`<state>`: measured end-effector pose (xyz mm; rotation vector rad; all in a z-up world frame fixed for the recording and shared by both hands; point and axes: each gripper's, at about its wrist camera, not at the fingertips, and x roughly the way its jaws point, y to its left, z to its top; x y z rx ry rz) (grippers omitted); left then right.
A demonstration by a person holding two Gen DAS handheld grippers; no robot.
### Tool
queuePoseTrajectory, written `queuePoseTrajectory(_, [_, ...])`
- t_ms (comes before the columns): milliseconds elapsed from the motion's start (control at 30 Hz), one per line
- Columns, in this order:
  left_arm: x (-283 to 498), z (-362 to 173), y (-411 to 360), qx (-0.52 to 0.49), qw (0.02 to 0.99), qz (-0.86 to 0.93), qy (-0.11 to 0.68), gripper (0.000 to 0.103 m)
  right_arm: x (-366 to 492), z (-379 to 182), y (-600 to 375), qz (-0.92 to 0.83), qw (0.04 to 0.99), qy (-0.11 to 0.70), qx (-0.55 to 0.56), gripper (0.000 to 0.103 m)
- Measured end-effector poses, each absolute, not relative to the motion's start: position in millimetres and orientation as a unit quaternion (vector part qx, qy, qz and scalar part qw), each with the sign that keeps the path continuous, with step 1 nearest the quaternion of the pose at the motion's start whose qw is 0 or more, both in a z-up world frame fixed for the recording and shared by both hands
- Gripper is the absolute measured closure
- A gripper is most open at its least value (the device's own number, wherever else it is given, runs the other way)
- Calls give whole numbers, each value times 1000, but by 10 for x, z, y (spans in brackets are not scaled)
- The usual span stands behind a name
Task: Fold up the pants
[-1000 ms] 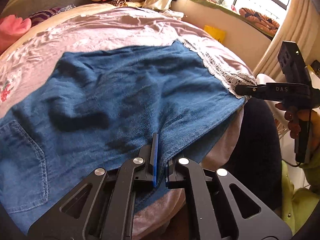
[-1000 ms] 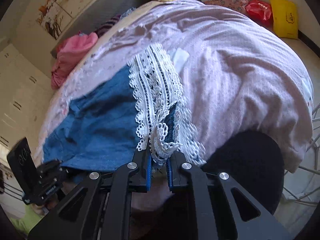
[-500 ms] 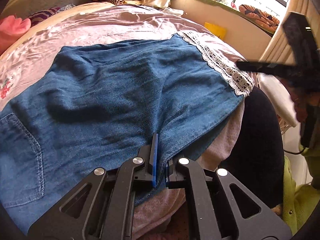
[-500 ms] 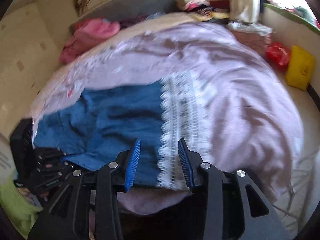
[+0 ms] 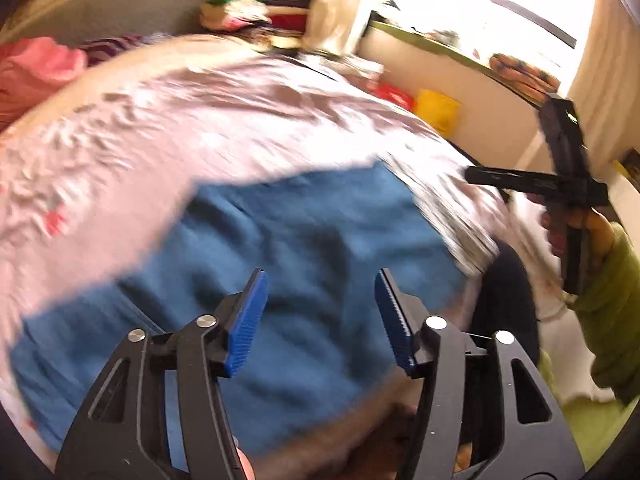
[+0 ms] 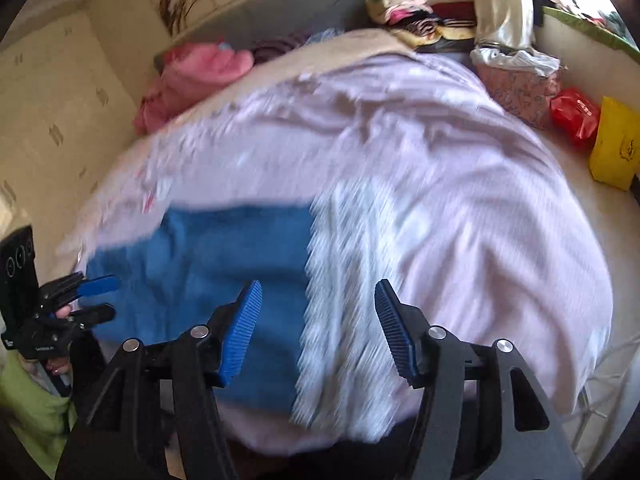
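Blue denim pants lie flat near the bed's front edge, with a white lace hem at their right end. My left gripper hovers above the denim, its jaws opening and nothing between them. My right gripper hangs over the lace hem, jaws also opening and empty. Each gripper shows in the other's view: the right gripper at right, the left gripper at left. Both views are motion-blurred.
A pale pink sheet covers the bed. Pink clothing and stacked clothes lie at the far side. Red and yellow packets sit by the wall at right. A green sleeve holds the right gripper.
Both grippers have let go of the pants, opened, and lifted away from the bed edge. The lace hem, bunched in the right gripper before, now lies flat.
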<state>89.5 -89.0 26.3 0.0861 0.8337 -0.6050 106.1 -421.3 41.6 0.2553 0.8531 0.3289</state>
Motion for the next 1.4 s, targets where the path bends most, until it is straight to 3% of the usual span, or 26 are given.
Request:
queuePoseTrajectory(233, [1958, 26, -711, 15, 857, -213, 469, 54, 1907, 121, -4335, 177, 863, 455, 131, 44])
queuePoseTrajectory(500, [2317, -393, -662, -40, 818, -230, 525, 56, 2186, -297, -4250, 227, 824, 499, 145, 47])
queuePoseTrajectory(533, [2330, -396, -666, -47, 817, -233, 525, 60, 2178, -300, -4259, 232, 822, 498, 151, 49])
queuePoseTrajectory(600, [2355, -376, -652, -67, 813, -248, 523, 91, 2138, -276, -4260, 250, 815, 496, 163, 72])
queuePoseTrajectory(700, [2288, -336, -693, -71, 810, -260, 520, 96, 2040, -210, -4176, 271, 818, 485, 151, 80])
queuePoseTrajectory(933, [2241, -33, -547, -122, 833, -252, 477, 100, 1985, 250, -4153, 286, 853, 413, 143, 82])
queuePoseTrajectory(1133, [2438, 197, -540, -112, 858, -222, 450, 101, 2441, 476, -4077, 278, 868, 397, 112, 82])
queuePoseTrajectory(1400, [2717, -183, -711, -64, 856, -177, 482, 101, 3014, -151, -3969, 231, 844, 479, 62, 80])
